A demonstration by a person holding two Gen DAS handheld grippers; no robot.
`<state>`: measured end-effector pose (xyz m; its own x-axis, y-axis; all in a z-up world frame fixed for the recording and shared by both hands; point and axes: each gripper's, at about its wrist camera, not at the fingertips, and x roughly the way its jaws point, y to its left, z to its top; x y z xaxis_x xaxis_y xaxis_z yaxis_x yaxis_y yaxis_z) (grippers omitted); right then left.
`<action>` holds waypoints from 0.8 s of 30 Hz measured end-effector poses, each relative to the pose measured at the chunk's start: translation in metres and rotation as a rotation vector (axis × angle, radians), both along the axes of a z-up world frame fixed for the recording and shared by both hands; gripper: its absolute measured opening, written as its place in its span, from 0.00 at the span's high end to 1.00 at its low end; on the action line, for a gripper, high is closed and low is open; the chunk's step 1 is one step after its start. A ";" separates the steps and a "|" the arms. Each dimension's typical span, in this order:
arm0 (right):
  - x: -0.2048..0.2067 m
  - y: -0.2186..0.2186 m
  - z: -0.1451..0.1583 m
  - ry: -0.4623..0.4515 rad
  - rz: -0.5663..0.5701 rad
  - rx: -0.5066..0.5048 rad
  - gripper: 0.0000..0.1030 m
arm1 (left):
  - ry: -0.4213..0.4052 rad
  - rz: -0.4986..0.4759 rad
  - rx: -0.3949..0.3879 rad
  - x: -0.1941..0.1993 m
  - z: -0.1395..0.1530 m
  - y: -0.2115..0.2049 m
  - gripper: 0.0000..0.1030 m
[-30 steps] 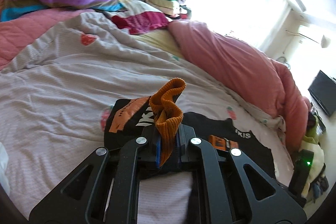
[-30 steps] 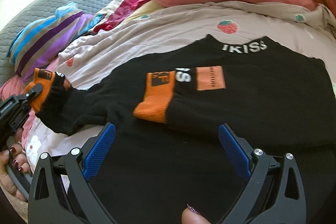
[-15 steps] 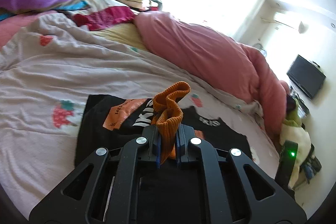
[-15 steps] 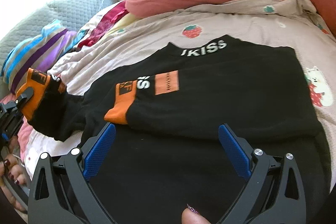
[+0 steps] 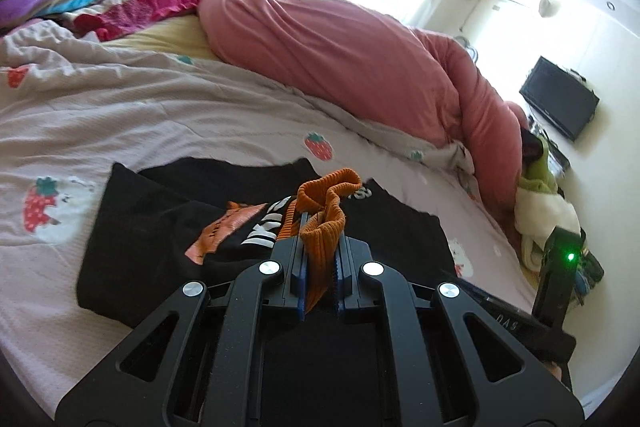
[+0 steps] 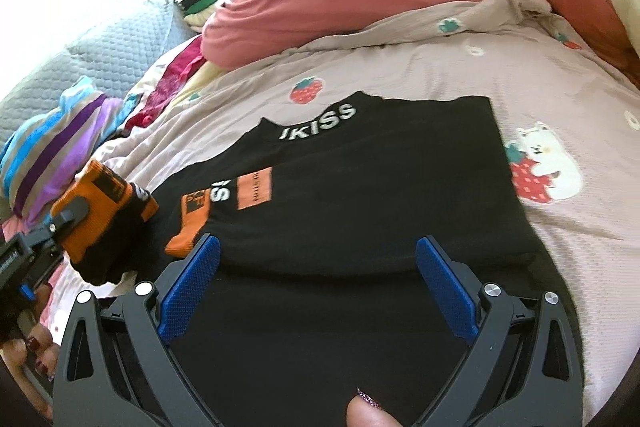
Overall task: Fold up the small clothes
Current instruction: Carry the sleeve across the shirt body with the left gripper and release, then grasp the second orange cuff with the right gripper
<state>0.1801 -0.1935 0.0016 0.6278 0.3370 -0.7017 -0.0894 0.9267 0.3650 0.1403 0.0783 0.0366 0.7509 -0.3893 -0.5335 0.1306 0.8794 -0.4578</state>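
Spread across the bed [image 6: 460,67] is a strawberry-print sheet, on whose middle a black sweater [image 6: 380,179] is laid flat, one sleeve already folded over its body. The other sleeve's orange cuff [image 5: 326,223] is pinched between the closed fingers of the left gripper [image 5: 320,267] and held raised near the sweater's left edge. The right gripper [image 6: 316,287] is held wide apart above the sweater's lower part, nothing being gripped.
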 end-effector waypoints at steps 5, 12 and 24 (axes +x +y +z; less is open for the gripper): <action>0.002 -0.012 -0.004 0.009 -0.027 -0.004 0.05 | 0.027 -0.030 0.035 0.004 -0.011 -0.014 0.96; 0.005 -0.007 -0.009 0.029 -0.008 0.008 0.05 | 0.048 -0.073 0.022 0.004 -0.021 -0.015 0.73; 0.000 0.067 -0.026 0.107 0.199 0.042 0.05 | 0.091 0.112 0.178 0.006 -0.028 0.026 0.38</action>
